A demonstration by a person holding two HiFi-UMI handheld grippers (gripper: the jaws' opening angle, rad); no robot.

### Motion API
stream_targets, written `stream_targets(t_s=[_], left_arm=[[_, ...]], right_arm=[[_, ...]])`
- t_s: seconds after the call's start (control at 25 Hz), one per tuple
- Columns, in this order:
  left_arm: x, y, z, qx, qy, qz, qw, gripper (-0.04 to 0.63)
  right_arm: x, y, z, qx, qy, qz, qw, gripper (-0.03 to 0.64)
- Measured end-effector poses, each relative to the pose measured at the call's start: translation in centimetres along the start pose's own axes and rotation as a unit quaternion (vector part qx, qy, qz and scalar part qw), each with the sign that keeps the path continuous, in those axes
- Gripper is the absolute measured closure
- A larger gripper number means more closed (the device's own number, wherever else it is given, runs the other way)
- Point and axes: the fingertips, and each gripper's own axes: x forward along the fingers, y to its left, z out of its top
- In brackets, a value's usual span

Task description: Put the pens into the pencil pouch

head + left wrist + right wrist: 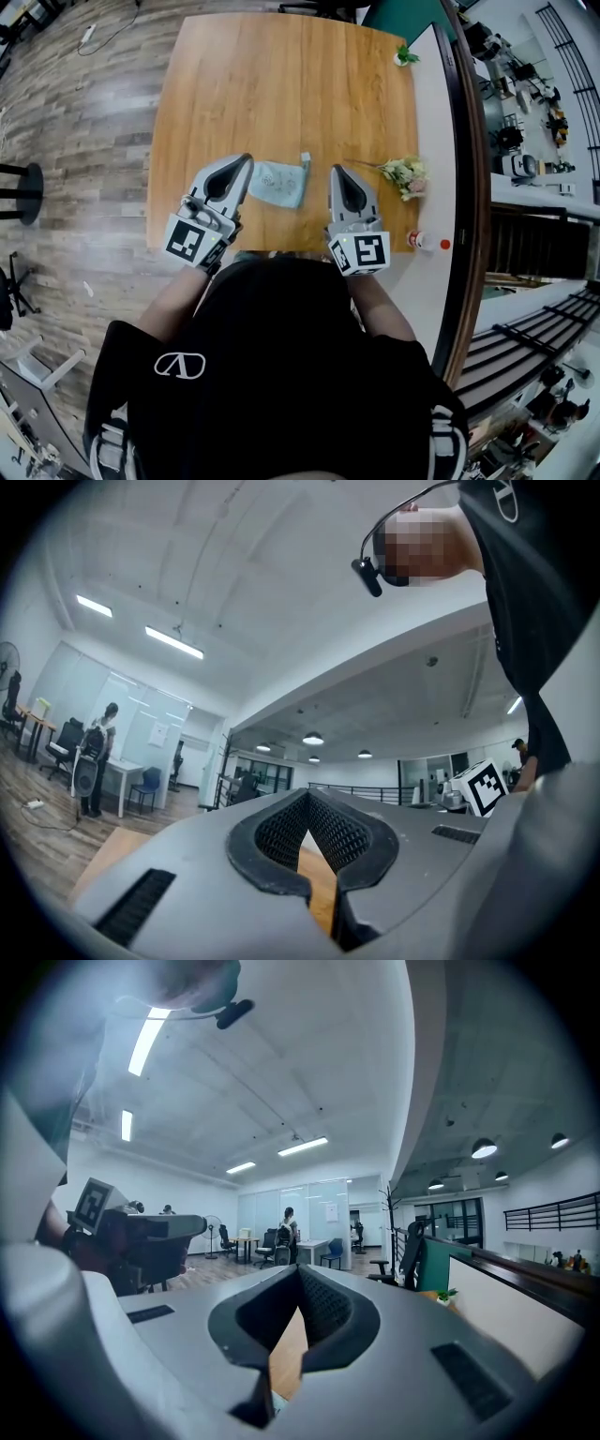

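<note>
A pale blue pencil pouch [279,184] lies flat on the wooden table [281,84], near its front edge. I cannot make out any pen on the table. My left gripper [247,159] is held just left of the pouch, its tip by the pouch's upper left corner. My right gripper [335,170] is just right of the pouch. Both point away from me, roughly level, with the jaws shut and empty. In the left gripper view the left gripper [307,794] shows only a strip of table through its gap. The right gripper [298,1267] shows the same in its own view.
A small bunch of flowers [405,174] lies right of the right gripper. A red-capped bottle [427,241] rests on the white ledge beside it, and a small green plant [405,56] stands at the table's far right corner. A black stool [23,192] stands on the floor at left.
</note>
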Motion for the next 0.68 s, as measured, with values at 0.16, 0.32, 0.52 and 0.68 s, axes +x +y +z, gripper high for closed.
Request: stream_targets(t_s=[0.16,0.32,0.52,0.68], left_arm=[[0.25,-0.14,0.18,0.005,-0.002,-0.001,1.0000,0.592],[0.27,-0.03,0.11,0.005,-0.001,0.000,1.0000,0.592],[0.36,0.19,-0.10,0.003,0.002,0.004,1.0000,0.592],[0.41,0.13,-0.48,0.002,0.002,0.003,1.0000,0.592]], right_arm=[[-0.01,-0.01,-0.01,-0.001,0.000,0.002,1.000,0.618],[0.01,0.02,0.05,-0.001,0.001,0.005,1.000,0.618],[0.22,-0.11,0.13,0.002,-0.002,0.006,1.000,0.618],[0.21,-0.18,-0.19,0.005,-0.002,0.005,1.000,0.618]])
